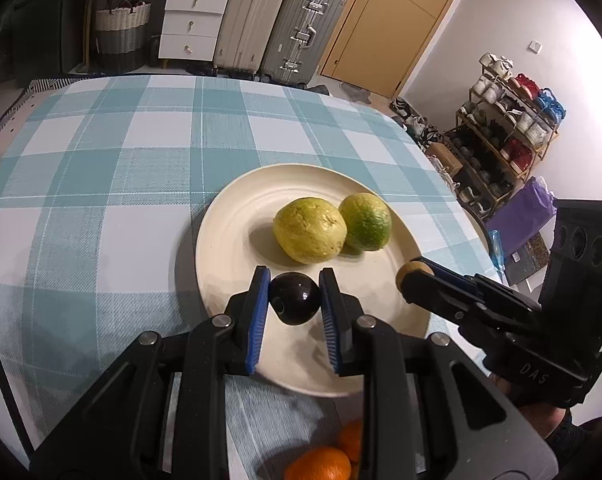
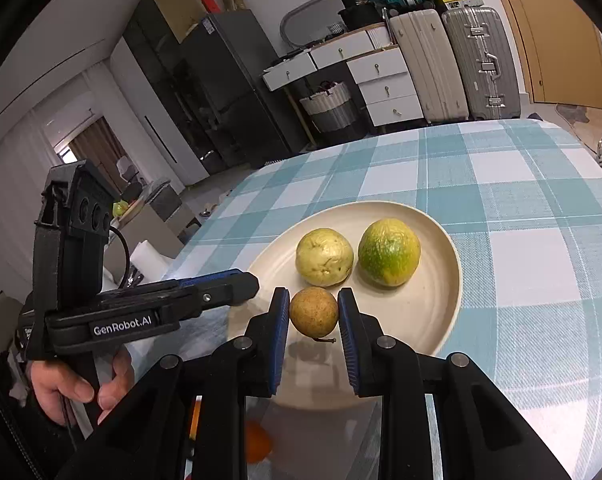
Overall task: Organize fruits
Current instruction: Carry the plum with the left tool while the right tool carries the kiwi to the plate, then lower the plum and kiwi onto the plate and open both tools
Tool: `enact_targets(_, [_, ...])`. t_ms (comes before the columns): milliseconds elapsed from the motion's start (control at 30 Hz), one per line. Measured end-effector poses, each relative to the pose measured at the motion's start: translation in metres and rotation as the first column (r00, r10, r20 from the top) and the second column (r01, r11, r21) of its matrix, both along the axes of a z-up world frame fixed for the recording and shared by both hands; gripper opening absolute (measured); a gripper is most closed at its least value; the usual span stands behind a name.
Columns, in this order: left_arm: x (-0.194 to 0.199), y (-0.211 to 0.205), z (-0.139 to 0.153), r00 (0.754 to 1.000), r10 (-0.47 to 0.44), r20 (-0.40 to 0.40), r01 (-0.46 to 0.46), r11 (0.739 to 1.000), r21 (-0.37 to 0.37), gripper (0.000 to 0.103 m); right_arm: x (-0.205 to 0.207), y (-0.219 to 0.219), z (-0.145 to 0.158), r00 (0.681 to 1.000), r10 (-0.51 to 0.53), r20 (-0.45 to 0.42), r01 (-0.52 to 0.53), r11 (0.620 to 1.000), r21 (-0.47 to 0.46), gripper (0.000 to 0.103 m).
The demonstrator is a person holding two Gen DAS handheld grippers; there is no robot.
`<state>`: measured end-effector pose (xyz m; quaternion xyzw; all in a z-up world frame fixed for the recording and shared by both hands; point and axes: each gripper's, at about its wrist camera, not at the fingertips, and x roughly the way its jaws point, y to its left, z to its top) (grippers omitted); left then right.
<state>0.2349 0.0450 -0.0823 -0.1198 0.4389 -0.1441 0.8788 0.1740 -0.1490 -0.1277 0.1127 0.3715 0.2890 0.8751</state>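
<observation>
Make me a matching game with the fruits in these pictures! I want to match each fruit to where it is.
Things:
1. dark round fruit
2. small brown fruit
3. yellow-green fruit
4. oranges

Places:
A. lying on the plate, touching a greener fruit
B. held by the right gripper
C. on the table's near edge, off the plate
D. held by the left gripper

Pairs: 1-D, 2-B, 3-A, 4-C

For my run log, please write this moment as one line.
left gripper: shut on dark fruit | right gripper: shut on brown fruit | plate: yellow fruit, green fruit
</observation>
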Motion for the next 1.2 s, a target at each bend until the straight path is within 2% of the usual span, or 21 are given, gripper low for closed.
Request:
enact_targets(233, [0.018,0.001,-0.014,1.0,-0.002,-0.027,0.001,1.0,-0.002,0.022,0.018,0.006,-0.012,1.0,-0.004,-0.018,0.004,1.0,-0.025,0.025])
enact_targets(467, [0.026,0.001,-0.017,1.0,-0.008,-0.025,0.007,1.0,-0.016,0.022,0.017,0.008,-0.011,1.0,-0.003,0.028,0.004,1.0,-0.023,0.025])
enact_targets(533, [0.025,0.001,-0.016,1.0,-0.003,-0.022,0.003,1.0,-0.006,0.022,0.016,0.006,-0.009,0.999,-0.019,0.043,0.02,0.999,-0.03,0.029])
enact_targets(600, [0.024,0.003,-0.014,1.0,-0.005,-0.022,0.005,0.999,-0.033,0.025,0.016,0.002,-0.007,0.998,-0.028,0.049,0.028,1.0,-0.011,0.041])
enact_targets(633, [0.023,0.003,-0.014,1.0,-0.005,-0.023,0.004,0.999,-0.033,0.033,0.015,0.001,-0.005,0.998,-0.029,0.052,0.029,1.0,-0.003,0.045])
enact_targets(667, [0.022,0.004,-0.012,1.0,0.0,-0.02,0.0,1.0,-0.031,0.037,0.014,0.0,-0.004,0.998,-0.03,0.058,0.03,1.0,0.001,0.049])
enact_targets(1200, [-0.027,0.014,0.023,0.998,0.055,0.043,-0.056,0.998,0.01,0.037,-0.017,-0.014,0.023,0.993,-0.06,0.105,0.062,0.998,-0.013,0.053])
